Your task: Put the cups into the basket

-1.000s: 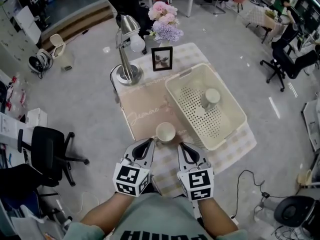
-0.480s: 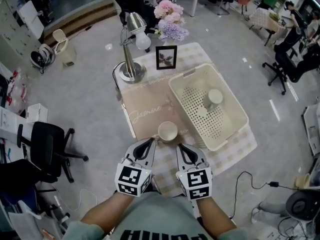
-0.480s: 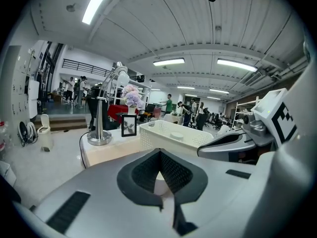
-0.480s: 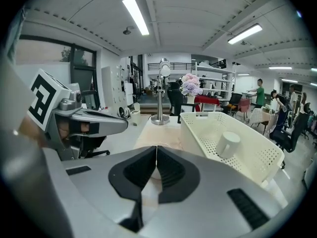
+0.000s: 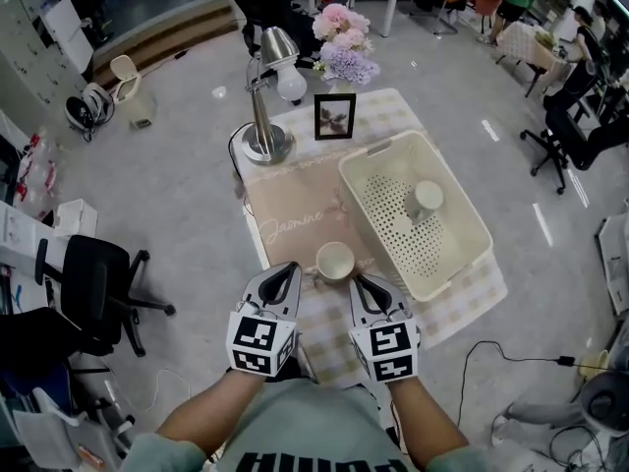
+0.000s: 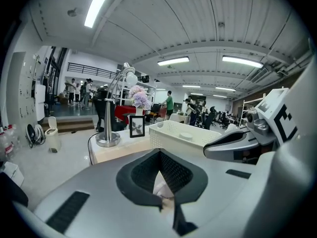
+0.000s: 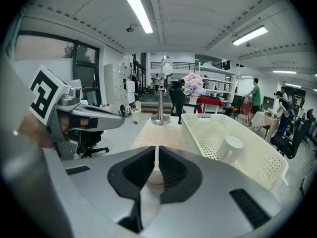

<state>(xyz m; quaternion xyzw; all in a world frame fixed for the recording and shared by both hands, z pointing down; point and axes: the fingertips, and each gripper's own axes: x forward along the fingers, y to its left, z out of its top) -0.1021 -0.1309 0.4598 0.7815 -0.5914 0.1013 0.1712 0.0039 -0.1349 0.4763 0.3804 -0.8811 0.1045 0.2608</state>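
A cream cup (image 5: 334, 261) stands upright near the front edge of the table (image 5: 295, 209). My left gripper (image 5: 288, 269) is just left of it, shut and holding nothing. My right gripper (image 5: 363, 284) is just right of the cup, also shut and holding nothing. Neither touches the cup. A second cup (image 5: 425, 200) lies upside down inside the cream perforated basket (image 5: 462, 197) on the right half of the table. The right gripper view shows that cup (image 7: 230, 148) in the basket (image 7: 267, 165) past my shut jaws (image 7: 157, 151). The left gripper view shows its jaws (image 6: 159, 153) closed together.
At the back of the table stand a chrome desk lamp (image 5: 267, 116), a black picture frame (image 5: 334, 116) and a vase of flowers (image 5: 344, 42). A black office chair (image 5: 93, 288) is on the floor to the left. A cable (image 5: 491, 357) lies on the floor to the right.
Both grippers stay where they were beside the cup. Only the head view has shifted a little, so the table sits slightly lower and further right in the picture.
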